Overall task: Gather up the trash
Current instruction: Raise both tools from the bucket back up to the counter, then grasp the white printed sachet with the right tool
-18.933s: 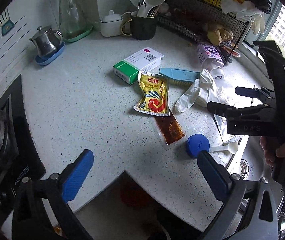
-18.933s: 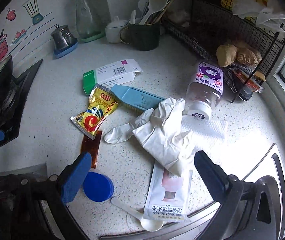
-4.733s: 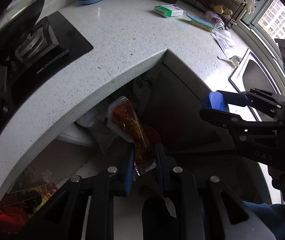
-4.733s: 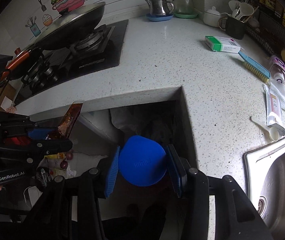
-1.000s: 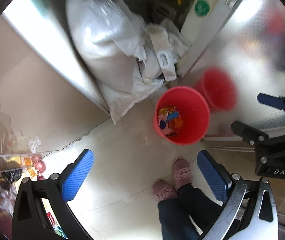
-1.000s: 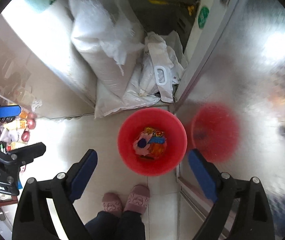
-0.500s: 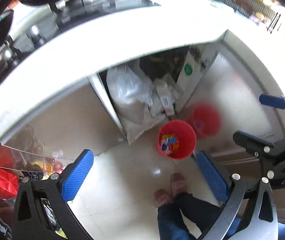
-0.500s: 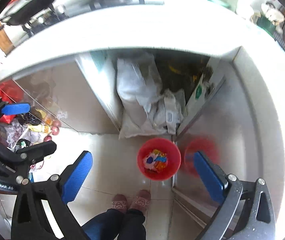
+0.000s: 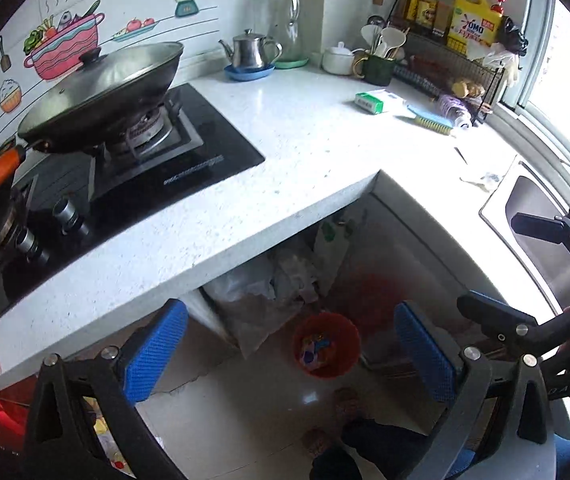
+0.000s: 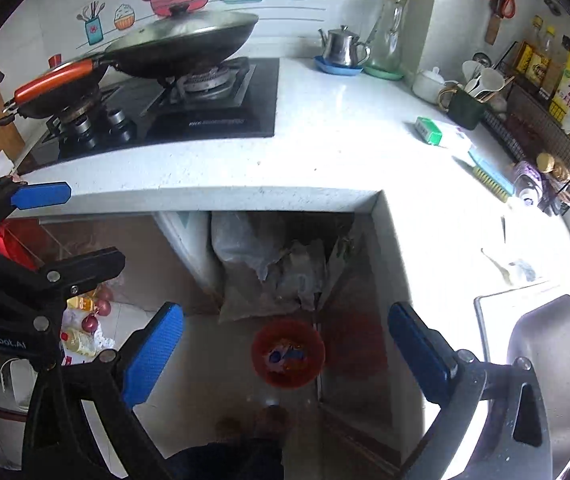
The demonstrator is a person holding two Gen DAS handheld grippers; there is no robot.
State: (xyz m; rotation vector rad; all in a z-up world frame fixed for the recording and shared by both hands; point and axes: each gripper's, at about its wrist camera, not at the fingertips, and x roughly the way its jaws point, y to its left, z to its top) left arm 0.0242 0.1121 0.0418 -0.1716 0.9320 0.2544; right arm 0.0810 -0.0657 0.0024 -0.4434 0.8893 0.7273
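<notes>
A: What did both wrist views show?

B: The left gripper (image 9: 291,344) and the right gripper (image 10: 285,344) were above the counter (image 9: 305,152), tilted down toward the floor. Each had its blue-padded jaws spread wide, with nothing between them. The right gripper's jaws had just been opening to that width.

A: Where was the trash?

B: Some lay in the red bin (image 10: 287,354) on the floor, just outside the open cabinet beneath the counter's inner corner. The rest was on the counter's right stretch: a white spoon (image 10: 495,264) beside a crumpled wrapper (image 10: 523,269), just back from the sink (image 10: 545,344) at the front edge. Further back lay a green-and-white box (image 10: 441,133), a blue scrub brush (image 10: 489,178) and a tipped purple-labelled bottle (image 10: 527,186) against the wire rack (image 10: 541,132). Which of these count as trash cannot be told.

A: How would the pieces likely handle?

B: The wrapper looked light and limp; pinching it across a raised fold would probably serve, since flat film may slip. The spoon seemed stiff, light and low-lying, best taken across its handle. The box appeared rigid though crushable, so its narrow sides would suit a gentle grip. The bottle, being round, might roll; across its body seemed safest.
</notes>
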